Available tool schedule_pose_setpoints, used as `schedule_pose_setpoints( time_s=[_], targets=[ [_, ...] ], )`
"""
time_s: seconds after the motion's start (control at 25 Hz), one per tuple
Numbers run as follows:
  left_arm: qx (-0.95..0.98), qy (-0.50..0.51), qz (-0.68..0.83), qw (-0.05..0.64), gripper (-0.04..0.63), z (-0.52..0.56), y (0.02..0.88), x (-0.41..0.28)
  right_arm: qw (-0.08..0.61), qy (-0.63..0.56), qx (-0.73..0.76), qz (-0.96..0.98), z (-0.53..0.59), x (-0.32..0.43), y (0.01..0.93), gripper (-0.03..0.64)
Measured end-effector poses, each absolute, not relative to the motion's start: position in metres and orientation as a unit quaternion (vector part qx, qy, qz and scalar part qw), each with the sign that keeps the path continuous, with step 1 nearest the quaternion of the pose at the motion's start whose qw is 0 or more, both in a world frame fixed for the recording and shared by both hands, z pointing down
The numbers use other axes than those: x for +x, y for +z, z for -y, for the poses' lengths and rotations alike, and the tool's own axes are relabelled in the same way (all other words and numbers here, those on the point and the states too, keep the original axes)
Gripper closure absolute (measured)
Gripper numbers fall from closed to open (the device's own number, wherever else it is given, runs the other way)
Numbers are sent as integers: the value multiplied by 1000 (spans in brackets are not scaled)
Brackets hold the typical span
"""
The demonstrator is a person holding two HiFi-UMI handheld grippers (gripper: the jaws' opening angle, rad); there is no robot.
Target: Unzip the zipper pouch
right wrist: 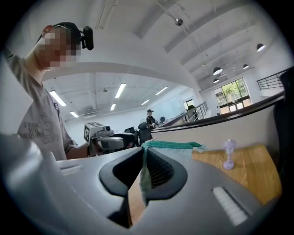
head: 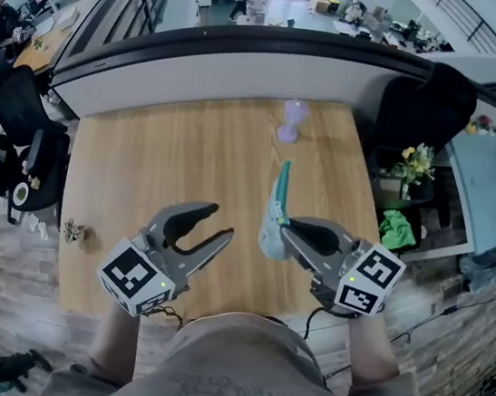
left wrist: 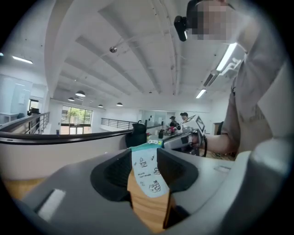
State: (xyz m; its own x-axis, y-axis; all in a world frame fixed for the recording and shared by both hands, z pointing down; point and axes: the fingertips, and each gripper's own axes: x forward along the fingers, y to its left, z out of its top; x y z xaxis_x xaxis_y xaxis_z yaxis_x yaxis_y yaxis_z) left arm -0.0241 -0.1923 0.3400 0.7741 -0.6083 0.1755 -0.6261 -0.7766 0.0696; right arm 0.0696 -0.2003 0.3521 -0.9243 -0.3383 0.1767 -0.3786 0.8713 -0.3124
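Here, the pouch [head: 275,213]: pale blue with a teal zipper edge and small printed drawings on its side. It is held up over the table, standing on edge, with one narrow end pointing away from the person.
Right gripper [head: 291,233]: its jaws are narrowed onto the near end of the pouch. In the right gripper view the fabric is pinched between the pads, and the teal edge runs off beyond the tips.
Left gripper [head: 222,219]: its jaws are wide apart and grip nothing. It sits just left of the pouch and is aimed at it. In the left gripper view the pouch shows through the gap, beyond the tips and untouched.
Table [head: 160,171]: light wood planks, under both grippers.
Lilac figure [head: 293,121]: a small lamp-like shape standing upright near the far edge of the table, well apart from the pouch.
Wall [head: 249,60]: a curved grey barrier with a dark rail, just behind the table.
Flowers [head: 418,160]: yellow and white, to the right of the table, with a green cloth [head: 397,230] below them.
Chairs [head: 14,105]: black office chairs to the left of the table.
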Motion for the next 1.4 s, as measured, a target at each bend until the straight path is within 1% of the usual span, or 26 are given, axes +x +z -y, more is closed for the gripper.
schedule_pose_setpoints(
  time_s=[0.24,0.4,0.6,0.8,0.92,1.04,1.12,1.24,1.4],
  targets=[
    [975,56,207,56,426,172,317,11,81,118,83,986,164,63,336,577],
    [983,31,156,88,426,158,314,22,88,88,31,992,136,58,327,577],
    [985,-12,106,133,410,141,311,33,105,100,11,989,117,58,327,577],
    [985,6,112,134,414,138,321,41,114,102,3,988,112,56,330,577],
    [982,6,127,138,445,139,323,40,109,111,10,988,115,53,331,577],
    [978,-5,137,154,462,140,325,38,104,116,14,988,116,54,332,577],
    [976,-11,141,165,489,141,325,38,104,109,16,988,118,55,333,577],
    [974,-10,149,169,491,143,328,36,102,102,22,989,121,54,337,577],
    [971,-14,155,180,492,143,331,32,87,125,26,988,121,51,340,577]
  ],
)
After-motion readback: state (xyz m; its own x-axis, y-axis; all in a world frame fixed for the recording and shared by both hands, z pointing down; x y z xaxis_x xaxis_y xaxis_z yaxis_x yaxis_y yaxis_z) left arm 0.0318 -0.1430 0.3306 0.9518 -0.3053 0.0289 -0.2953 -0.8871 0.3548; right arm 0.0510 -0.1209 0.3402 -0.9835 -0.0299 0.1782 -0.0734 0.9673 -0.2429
